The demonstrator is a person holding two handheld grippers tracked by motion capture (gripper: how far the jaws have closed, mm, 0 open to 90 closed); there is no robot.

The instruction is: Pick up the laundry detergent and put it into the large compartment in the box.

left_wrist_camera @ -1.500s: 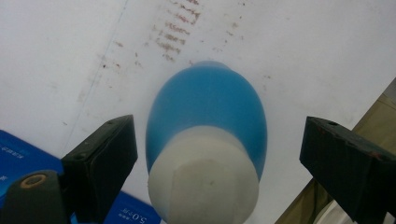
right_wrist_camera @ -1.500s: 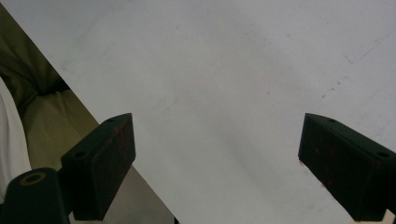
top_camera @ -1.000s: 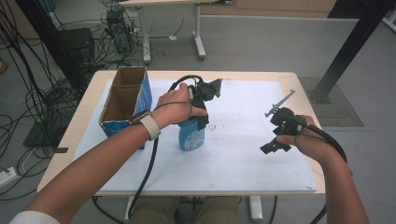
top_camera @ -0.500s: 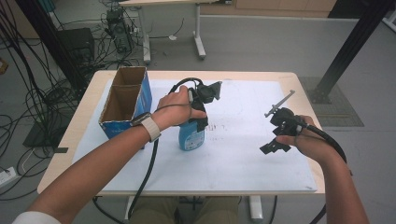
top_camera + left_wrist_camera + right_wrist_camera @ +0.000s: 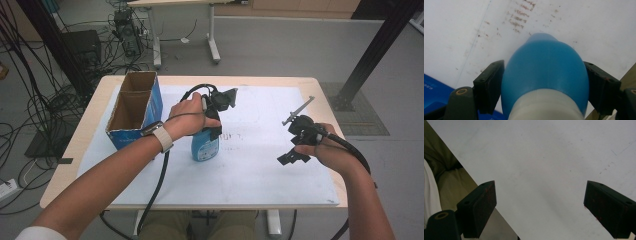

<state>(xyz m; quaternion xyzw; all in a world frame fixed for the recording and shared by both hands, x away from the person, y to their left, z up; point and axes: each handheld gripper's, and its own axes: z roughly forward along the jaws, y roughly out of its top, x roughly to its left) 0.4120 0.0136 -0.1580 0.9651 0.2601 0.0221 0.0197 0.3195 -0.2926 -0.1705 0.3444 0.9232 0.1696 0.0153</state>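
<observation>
Blue bottle (image 5: 205,147), white neck; blue box (image 5: 134,110); white sheet (image 5: 250,165).

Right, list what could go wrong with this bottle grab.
1. The left gripper has just been closing on the blue bottle from above, on its rounded shoulder; the curved plastic may slip out when lifted.
2. The bottle stands upright on the white mat, so an off-centre squeeze could tip it.
3. The cardboard box sits close by; a swing could knock it.
</observation>
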